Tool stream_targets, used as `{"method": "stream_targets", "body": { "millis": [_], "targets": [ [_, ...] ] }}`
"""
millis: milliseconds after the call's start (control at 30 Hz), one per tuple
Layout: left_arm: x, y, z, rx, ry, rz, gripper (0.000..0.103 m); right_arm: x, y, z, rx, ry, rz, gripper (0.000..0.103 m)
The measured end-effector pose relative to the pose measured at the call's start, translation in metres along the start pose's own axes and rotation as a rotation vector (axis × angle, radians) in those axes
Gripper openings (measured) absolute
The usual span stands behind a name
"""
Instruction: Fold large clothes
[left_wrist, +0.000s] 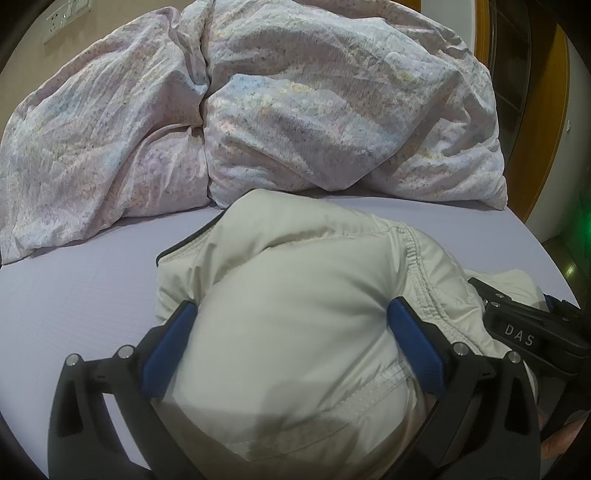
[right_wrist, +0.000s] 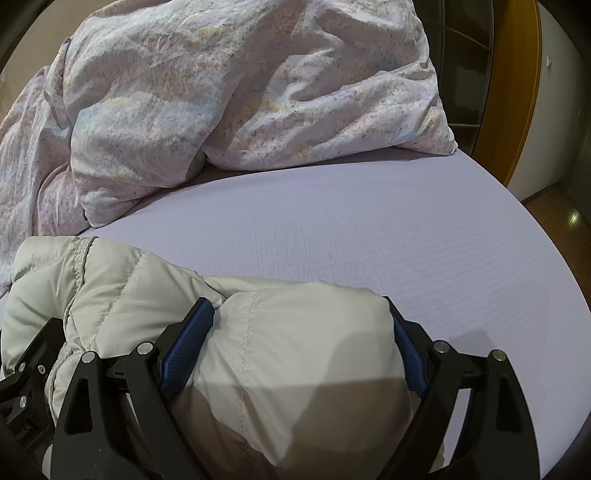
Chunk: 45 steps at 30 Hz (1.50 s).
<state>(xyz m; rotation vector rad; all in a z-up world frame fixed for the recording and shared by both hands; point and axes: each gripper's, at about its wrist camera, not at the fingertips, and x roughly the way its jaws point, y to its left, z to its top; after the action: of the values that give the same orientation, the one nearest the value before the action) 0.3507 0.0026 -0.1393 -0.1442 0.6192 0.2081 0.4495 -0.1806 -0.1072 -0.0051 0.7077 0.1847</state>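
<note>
On the bed (right_wrist: 369, 221), I have the puffy jacket (left_wrist: 295, 314) bunched between both tools: left hand-held gripper (left_wrist: 291, 325) and right hand-held gripper (right_wrist: 299, 325) each clamp a thick fold, side by side. Bare sheet lies ahead and rightward; the duvet (left_wrist: 258, 110) crowds the far edge.

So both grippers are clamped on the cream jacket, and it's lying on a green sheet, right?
Not green: the sheet is pale lilac, as the right wrist view shows. Both grippers, left and right, do clamp the cream jacket.
</note>
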Motion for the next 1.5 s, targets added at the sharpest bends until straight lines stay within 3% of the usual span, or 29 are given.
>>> {"method": "stream_targets", "body": {
  "millis": [900, 1167, 1500],
  "targets": [
    [0.005, 0.000, 0.002, -0.003, 0.015, -0.008, 0.101, 0.006, 0.003, -0.001, 0.011, 0.004, -0.003, 0.090],
    [-0.017, 0.012, 0.007, -0.006, 0.046, -0.042, 0.101, 0.002, -0.022, 0.010, 0.132, 0.155, 0.112, 0.095],
    [-0.070, 0.059, -0.005, -0.072, 0.096, -0.106, 0.101, -0.033, -0.075, 0.009, 0.288, 0.231, 0.261, 0.096]
  ]
}}
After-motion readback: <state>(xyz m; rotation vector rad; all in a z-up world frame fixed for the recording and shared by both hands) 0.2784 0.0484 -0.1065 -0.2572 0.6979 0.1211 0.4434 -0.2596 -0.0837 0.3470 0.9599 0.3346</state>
